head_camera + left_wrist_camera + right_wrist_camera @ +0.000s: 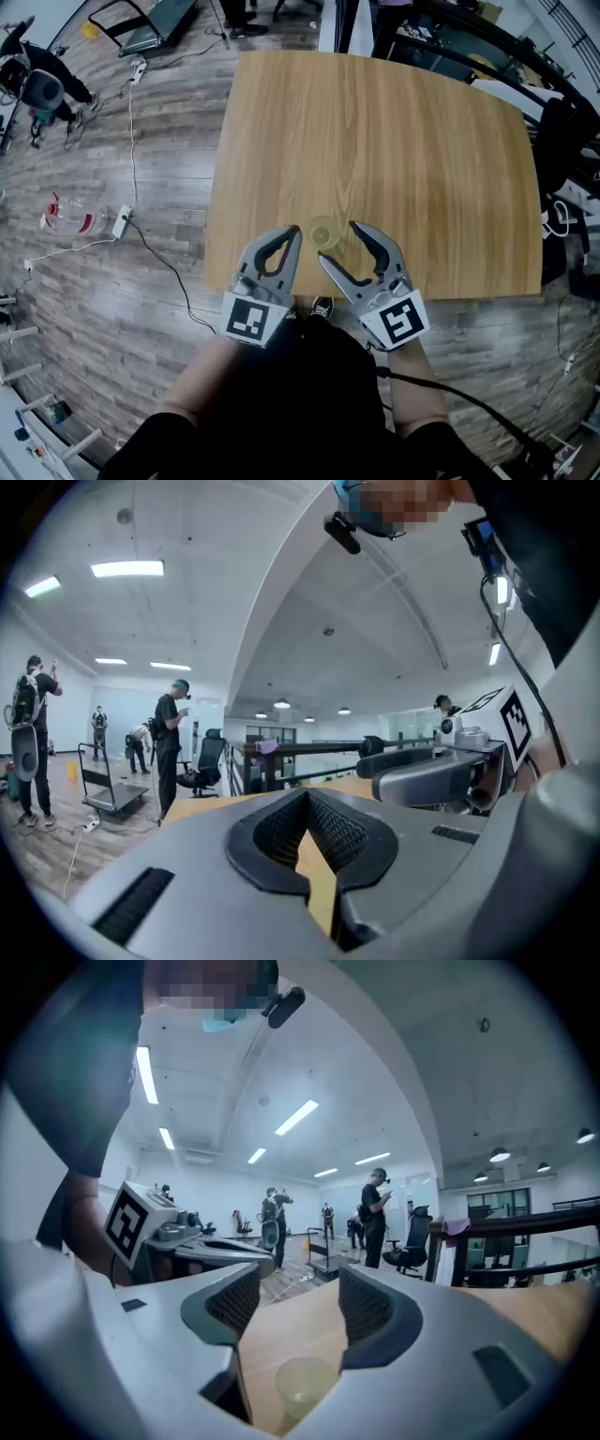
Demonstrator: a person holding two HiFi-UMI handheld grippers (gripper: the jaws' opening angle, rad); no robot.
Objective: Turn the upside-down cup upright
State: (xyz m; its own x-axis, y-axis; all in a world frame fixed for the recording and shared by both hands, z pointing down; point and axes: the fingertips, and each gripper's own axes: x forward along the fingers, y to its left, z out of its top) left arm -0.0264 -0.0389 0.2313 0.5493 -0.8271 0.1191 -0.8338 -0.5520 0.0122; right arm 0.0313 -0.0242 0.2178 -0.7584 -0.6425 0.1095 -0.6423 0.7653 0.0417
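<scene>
A small translucent yellowish cup (324, 234) stands on the wooden table (375, 141) near its front edge, mouth up as far as I can tell. In the right gripper view the cup (302, 1387) sits low between and below the jaws, touching neither. My right gripper (339, 242) is open and empty, just right of the cup. The left gripper (294, 231) is shut with nothing in it, just left of the cup. Seen from the left gripper view, the left gripper (306, 797) has its tips together, and the right gripper (422, 771) hangs beside it.
The table's front edge (375, 298) runs just under both grippers. On the wood floor to the left lie a cable with a power strip (121, 221) and a plastic bottle (70, 217). Several people, a cart and office chairs stand far behind.
</scene>
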